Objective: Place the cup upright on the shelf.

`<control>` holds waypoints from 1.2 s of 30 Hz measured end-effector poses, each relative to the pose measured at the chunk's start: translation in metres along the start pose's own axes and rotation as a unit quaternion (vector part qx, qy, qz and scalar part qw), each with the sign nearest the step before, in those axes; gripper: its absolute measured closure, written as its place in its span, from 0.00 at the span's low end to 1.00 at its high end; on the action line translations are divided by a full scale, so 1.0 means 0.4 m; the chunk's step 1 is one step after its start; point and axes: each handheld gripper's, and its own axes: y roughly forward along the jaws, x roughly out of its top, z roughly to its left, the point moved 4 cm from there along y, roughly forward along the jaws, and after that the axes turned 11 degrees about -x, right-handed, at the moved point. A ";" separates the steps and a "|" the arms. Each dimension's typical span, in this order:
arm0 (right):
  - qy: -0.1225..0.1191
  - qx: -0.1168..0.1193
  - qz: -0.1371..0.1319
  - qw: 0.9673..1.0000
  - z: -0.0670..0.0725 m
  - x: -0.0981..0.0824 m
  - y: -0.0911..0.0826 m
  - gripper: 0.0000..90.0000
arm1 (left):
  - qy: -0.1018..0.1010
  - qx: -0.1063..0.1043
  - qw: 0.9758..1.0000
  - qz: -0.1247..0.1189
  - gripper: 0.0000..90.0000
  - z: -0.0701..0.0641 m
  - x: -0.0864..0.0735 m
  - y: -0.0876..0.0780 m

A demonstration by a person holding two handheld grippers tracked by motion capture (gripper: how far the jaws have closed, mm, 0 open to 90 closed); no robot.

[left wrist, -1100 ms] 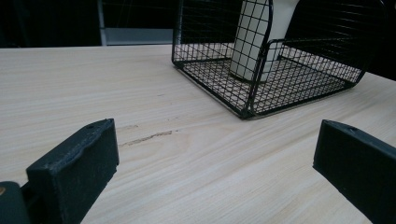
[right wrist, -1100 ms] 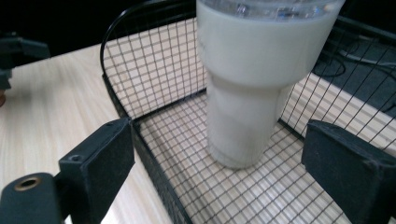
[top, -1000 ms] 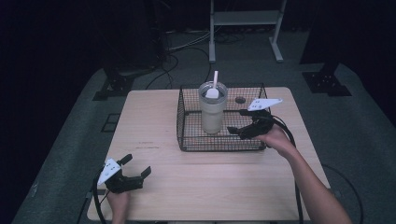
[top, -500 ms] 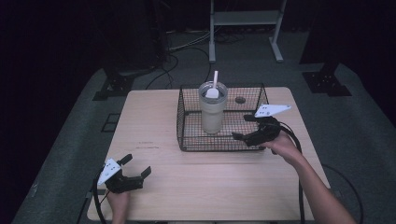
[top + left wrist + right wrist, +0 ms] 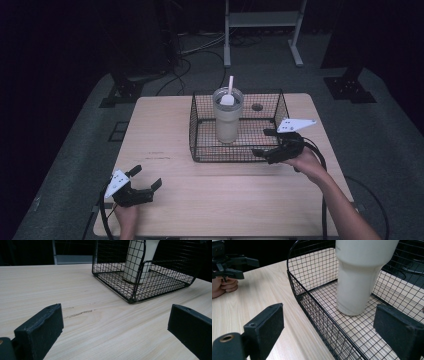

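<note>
Cream tumbler (image 5: 227, 120) standing upright in the wire basket (image 5: 200, 146) looks smooth, rigid and top-heavy, so close your wide-open, empty right hand-held gripper (image 5: 266, 143) around its narrower base.

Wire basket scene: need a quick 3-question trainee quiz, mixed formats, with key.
1. True or false: the tumbler stands upright inside the wire basket.
2. How do the jaws of the right gripper stand? A) shut on the tumbler B) open, astride the basket's near rim C) shut on the straw
3. Fill in: the left gripper sits open above the bare ___, apart from the basket.

Key
1. True; a white straw rises from its lid.
2. B; in the right gripper view one jaw is outside the mesh, the other over the basket floor.
3. table.
</note>
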 end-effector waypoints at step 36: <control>0.011 0.002 -0.012 1.000 0.022 -0.121 -0.077 0.10 | 0.002 0.002 1.000 0.003 0.00 -0.002 0.000 0.001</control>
